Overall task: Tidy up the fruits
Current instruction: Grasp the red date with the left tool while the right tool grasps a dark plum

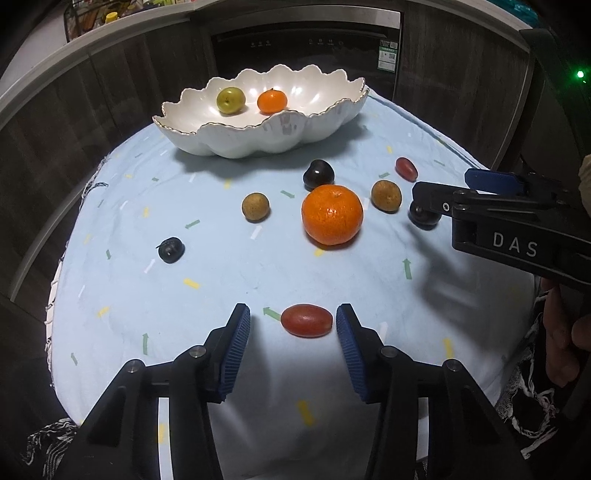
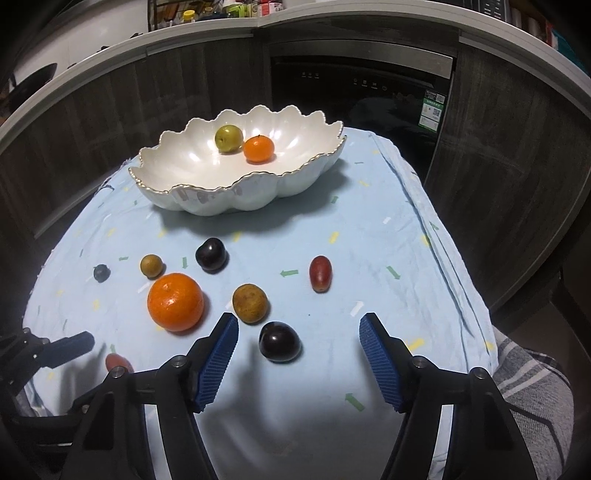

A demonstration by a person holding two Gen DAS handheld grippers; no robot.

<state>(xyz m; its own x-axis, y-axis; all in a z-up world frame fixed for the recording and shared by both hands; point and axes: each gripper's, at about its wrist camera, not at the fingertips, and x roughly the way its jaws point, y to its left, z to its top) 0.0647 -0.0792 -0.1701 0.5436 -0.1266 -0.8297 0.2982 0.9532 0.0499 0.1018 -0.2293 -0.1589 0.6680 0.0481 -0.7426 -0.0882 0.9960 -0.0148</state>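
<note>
You're in a home kitchen. Dark wood cabinets (image 2: pixel 517 177), built-in dishwasher (image 2: pixel 365 88), white countertop (image 2: pixel 332 18) with a rack of jars (image 2: pixel 207 11).

The wavy-edged shiny white bowl (image 2: pixel 207 201) has a thin gold line on its rim. Inside sit a yellow-green round fruit (image 2: pixel 229 138) and a small orange round fruit (image 2: pixel 259 149). The soft cloth (image 1: pixel 229 273) on the worktop is light blue with little green, yellow and white arrows. On it lie a big orange round fruit (image 1: pixel 331 215), two brown ones, dark purple ones and red ones. Each black tool has blue ridged pads (image 1: pixel 234 350).
</note>
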